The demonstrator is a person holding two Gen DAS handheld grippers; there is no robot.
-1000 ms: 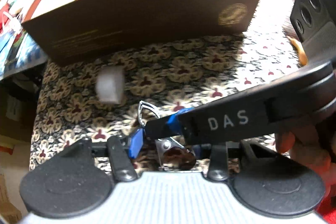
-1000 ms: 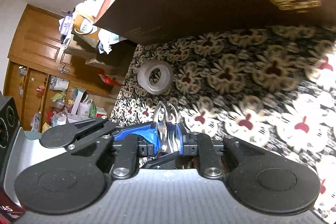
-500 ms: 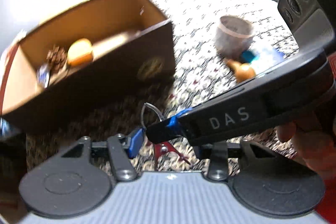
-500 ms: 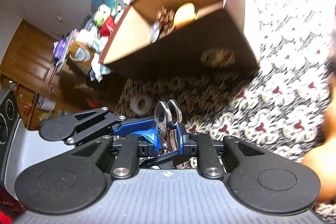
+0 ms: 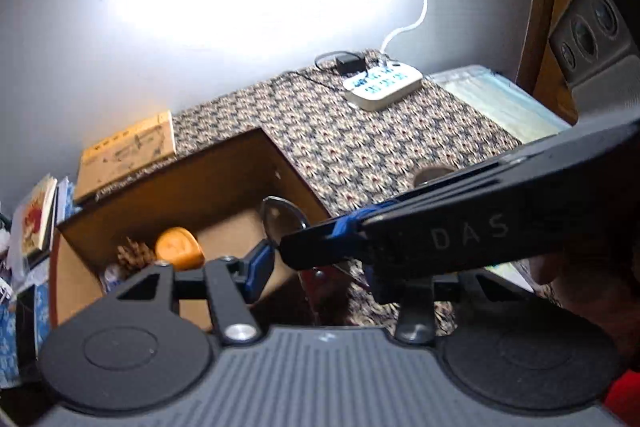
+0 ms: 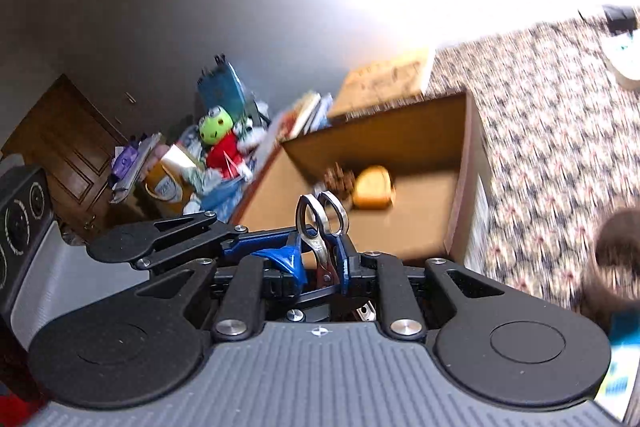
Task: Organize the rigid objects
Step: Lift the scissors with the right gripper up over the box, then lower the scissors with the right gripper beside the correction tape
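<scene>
Box (image 6: 400,227) holds a pine cone (image 6: 338,179) and an orange item; right gripper (image 6: 318,259) fingers clamp the metal clip (image 6: 320,215) (undeposited), left gripper (image 5: 320,267) fingers indeterminate.

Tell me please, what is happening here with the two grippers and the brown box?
A person holds a gripper in each hand. The right gripper is shut on a metal clip with two silver loops, held up in front of the open brown box. The left gripper is close beside it, but whether it grips the clip too is unclear. Inside the box already lie a pine cone and an orange object. The clip is not in the box yet.
</scene>
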